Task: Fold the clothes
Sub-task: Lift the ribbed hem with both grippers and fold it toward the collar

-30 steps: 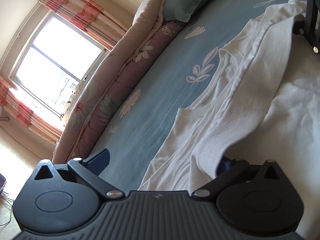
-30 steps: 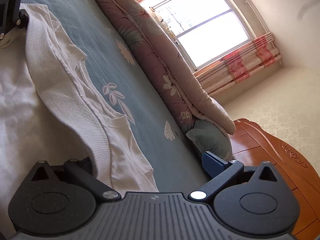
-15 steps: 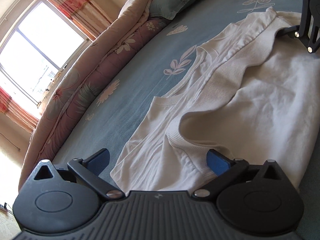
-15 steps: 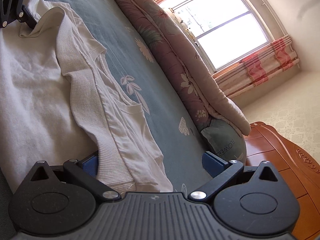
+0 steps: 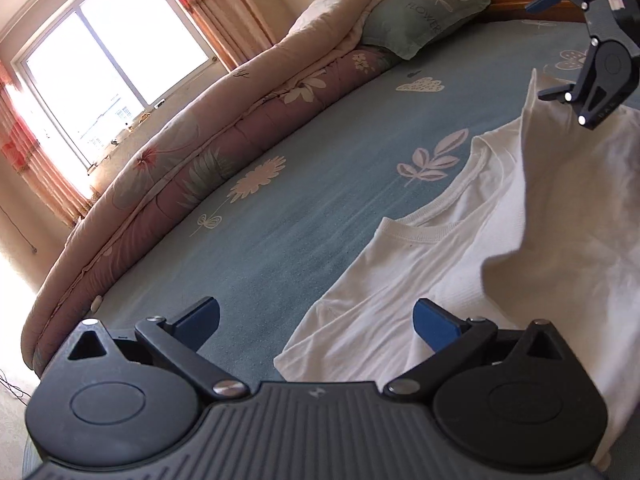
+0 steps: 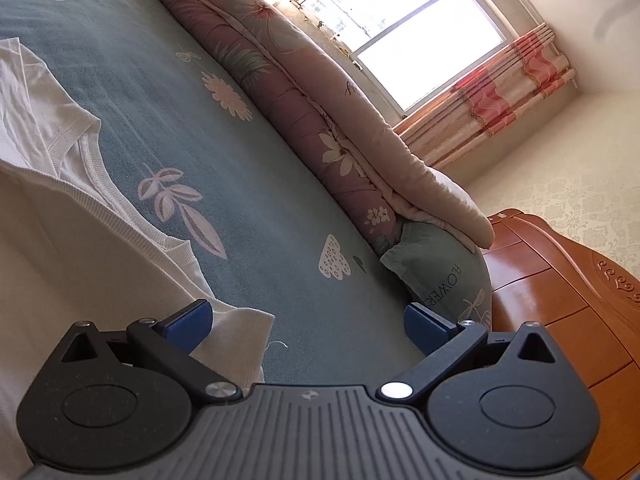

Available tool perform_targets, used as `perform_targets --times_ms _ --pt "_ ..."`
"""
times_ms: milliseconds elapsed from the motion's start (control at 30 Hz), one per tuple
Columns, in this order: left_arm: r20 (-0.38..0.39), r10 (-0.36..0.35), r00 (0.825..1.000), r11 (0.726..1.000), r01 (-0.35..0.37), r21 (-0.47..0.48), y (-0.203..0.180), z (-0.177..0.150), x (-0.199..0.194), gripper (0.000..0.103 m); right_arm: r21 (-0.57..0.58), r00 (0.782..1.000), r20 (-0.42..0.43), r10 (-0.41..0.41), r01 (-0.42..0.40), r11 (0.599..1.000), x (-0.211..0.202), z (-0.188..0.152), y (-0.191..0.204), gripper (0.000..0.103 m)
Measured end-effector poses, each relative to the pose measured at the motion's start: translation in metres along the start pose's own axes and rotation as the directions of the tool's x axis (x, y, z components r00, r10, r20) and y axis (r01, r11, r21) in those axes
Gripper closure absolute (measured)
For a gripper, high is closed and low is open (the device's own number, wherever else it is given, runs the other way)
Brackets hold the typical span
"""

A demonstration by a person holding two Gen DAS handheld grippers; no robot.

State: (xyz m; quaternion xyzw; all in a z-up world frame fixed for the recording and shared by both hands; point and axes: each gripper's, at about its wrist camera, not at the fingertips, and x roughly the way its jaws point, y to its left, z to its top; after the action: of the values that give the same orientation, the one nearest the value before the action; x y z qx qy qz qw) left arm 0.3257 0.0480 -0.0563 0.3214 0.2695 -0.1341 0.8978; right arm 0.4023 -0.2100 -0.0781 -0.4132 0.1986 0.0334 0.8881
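Note:
A white T-shirt (image 5: 420, 264) lies on the blue flowered bedsheet (image 5: 280, 216), its bottom part folded up over the body and its neckline showing. My left gripper (image 5: 316, 320) is open just off the shirt's near corner, nothing between its blue pads. My right gripper (image 5: 542, 48) shows at the top right, open, with its lower finger close over the far edge of the shirt. In the right wrist view the right gripper (image 6: 308, 322) is open. The shirt (image 6: 40, 240) spreads to its left, and a ribbed hem lies under its left finger (image 6: 192, 322).
A rolled pink flowered quilt (image 5: 208, 160) runs along the far side of the bed. A grey-green pillow (image 5: 416, 16) rests against the wooden headboard (image 6: 560, 280). Behind the quilt is a bright window (image 5: 112, 60) with striped curtains.
Both grippers have drawn back from the shirt. The ribbed hem that hung over their fingers has dropped onto the shirt, and both views now look higher across the bed.

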Motion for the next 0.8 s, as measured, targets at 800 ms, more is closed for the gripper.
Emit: perform_targets --times_ms 800 --pt "-0.112 0.087 0.99 0.982 -0.104 -0.155 0.04 0.002 0.036 0.001 0.087 0.966 -0.03 0.258 -0.255 0.963 -0.075 -0.036 0.013 0.0"
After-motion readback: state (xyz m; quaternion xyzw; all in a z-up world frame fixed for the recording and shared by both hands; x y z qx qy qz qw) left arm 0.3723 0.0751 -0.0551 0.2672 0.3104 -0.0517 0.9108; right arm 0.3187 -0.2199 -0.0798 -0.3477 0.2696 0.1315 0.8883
